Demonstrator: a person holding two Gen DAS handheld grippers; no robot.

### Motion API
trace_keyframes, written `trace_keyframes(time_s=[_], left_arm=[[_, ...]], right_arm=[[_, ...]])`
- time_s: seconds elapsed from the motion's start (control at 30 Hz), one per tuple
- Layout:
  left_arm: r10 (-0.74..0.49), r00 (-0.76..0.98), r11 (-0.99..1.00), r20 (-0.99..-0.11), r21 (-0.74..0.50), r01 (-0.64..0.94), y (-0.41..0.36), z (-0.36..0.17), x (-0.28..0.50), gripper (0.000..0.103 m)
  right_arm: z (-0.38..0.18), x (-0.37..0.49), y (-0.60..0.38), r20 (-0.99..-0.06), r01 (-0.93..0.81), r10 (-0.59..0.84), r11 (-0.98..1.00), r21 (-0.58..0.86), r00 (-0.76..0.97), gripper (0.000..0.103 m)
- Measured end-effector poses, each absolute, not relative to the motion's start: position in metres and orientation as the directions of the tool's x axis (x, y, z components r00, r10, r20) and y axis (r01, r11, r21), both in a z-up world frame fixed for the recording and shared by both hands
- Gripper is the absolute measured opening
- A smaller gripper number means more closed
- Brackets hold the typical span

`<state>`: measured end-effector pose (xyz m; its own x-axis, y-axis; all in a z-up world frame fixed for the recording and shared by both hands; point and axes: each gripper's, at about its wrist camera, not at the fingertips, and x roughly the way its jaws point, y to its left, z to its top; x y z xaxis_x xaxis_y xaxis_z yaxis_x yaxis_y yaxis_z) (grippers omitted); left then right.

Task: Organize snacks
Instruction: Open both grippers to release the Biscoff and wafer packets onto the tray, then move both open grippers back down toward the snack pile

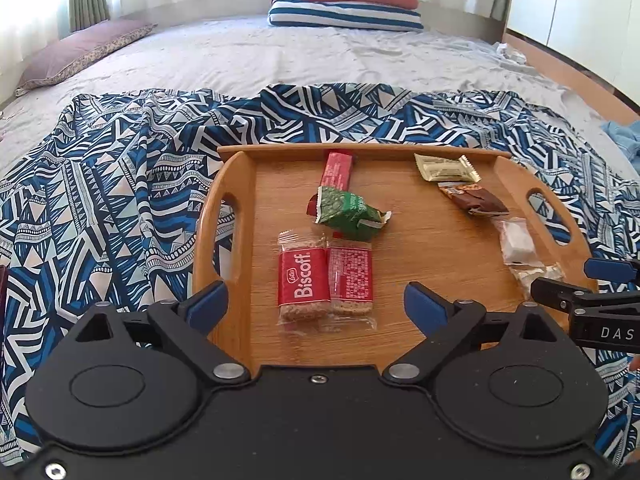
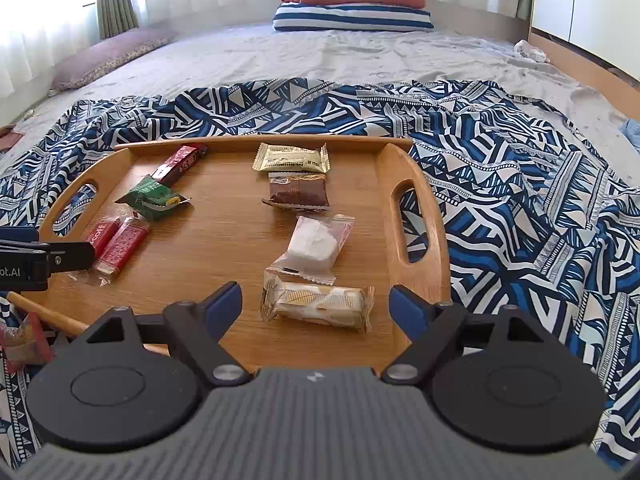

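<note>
A wooden tray [image 1: 424, 264] [image 2: 224, 248] lies on a blue patterned cloth on the bed. Its left side holds a red bar [image 1: 337, 170], a green packet [image 1: 350, 214] and two Biscoff packs [image 1: 324, 278] [image 2: 118, 246]. Its right side holds a gold packet [image 2: 291, 158], a brown snack [image 2: 298, 194], a white cake in clear wrap [image 2: 314, 246] and a cream wafer pack [image 2: 318, 306]. My left gripper [image 1: 316, 304] is open around the near ends of the Biscoff packs, not touching them. My right gripper [image 2: 316, 304] is open, with the wafer pack lying loose between its fingers.
The patterned cloth [image 1: 120, 200] spreads around the tray over a grey bedsheet. Folded striped and red bedding [image 1: 346, 0] sits at the far end, a purple pillow [image 1: 80, 54] at the left. A red wrapper [image 2: 24, 342] lies off the tray's near left corner.
</note>
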<state>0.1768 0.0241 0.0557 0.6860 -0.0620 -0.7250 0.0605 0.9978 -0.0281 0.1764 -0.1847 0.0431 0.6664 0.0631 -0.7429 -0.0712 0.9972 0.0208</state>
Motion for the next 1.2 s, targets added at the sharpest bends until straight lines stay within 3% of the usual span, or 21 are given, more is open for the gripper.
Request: trace_keyframes(time_s=[0.27, 0.6, 1.2], left_arm=[[-0.096, 0.706, 0.995, -0.702, -0.066, 0.070, 0.034, 0.062, 0.151, 0.100], [-0.087, 0.750, 0.995, -0.656, -0.025, 0.093, 0.044, 0.057, 0.108, 0.102], [-0.046, 0.694, 0.999, -0.718, -0.032, 0.033, 0.056, 0.019, 0.086, 0.102]], right_arm=[[0.055, 0.149, -0.187, -0.711, -0.090, 0.074, 0.996, 0.015, 0.700, 0.103], [0.051, 0.110, -0.179, -0.656, -0.082, 0.013, 0.994, -0.074, 0.755, 0.103], [0.024, 0.062, -0.156, -0.635, -0.148, 0.023, 0.979, -0.144, 0.773, 0.103]])
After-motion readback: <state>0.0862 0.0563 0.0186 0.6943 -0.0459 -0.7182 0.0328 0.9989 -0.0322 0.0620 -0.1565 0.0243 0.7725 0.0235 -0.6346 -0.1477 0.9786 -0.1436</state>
